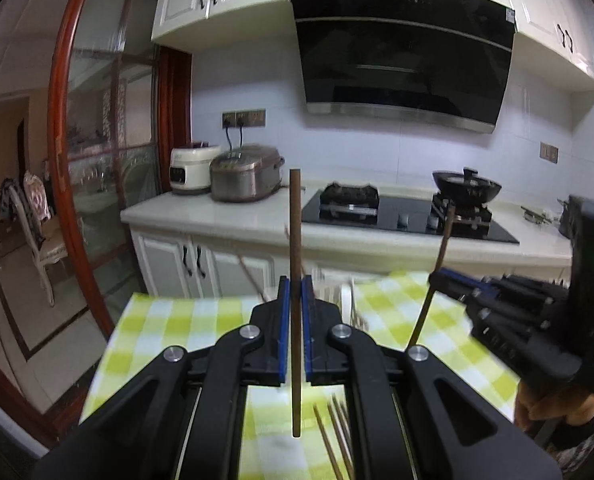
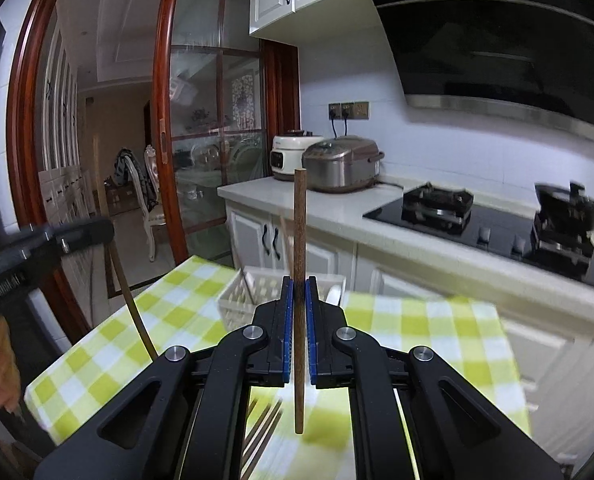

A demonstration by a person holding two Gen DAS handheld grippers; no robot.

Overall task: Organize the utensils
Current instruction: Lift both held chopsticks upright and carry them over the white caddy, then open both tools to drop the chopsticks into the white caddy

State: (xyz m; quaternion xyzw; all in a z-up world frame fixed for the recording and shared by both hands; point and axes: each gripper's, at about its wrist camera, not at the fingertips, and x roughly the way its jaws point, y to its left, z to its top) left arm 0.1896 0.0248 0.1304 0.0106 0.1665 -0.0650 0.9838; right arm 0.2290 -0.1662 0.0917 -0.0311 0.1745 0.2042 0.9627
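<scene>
A dark wooden chopstick (image 1: 295,304) is pinched upright in the centre of the left view, the left gripper (image 1: 295,328) closed on it near mid-length between the blue pads. Same story in the right view: the right gripper (image 2: 300,328) is clamped on a second chopstick (image 2: 299,300), also vertical. Both are judged light, stiff and smooth, so twisting in the grip is likely unless they are held near the middle. More loose chopsticks (image 1: 333,432) are seen low on the checked tablecloth (image 1: 169,328); a white basket (image 2: 257,292) is waiting beyond.
</scene>
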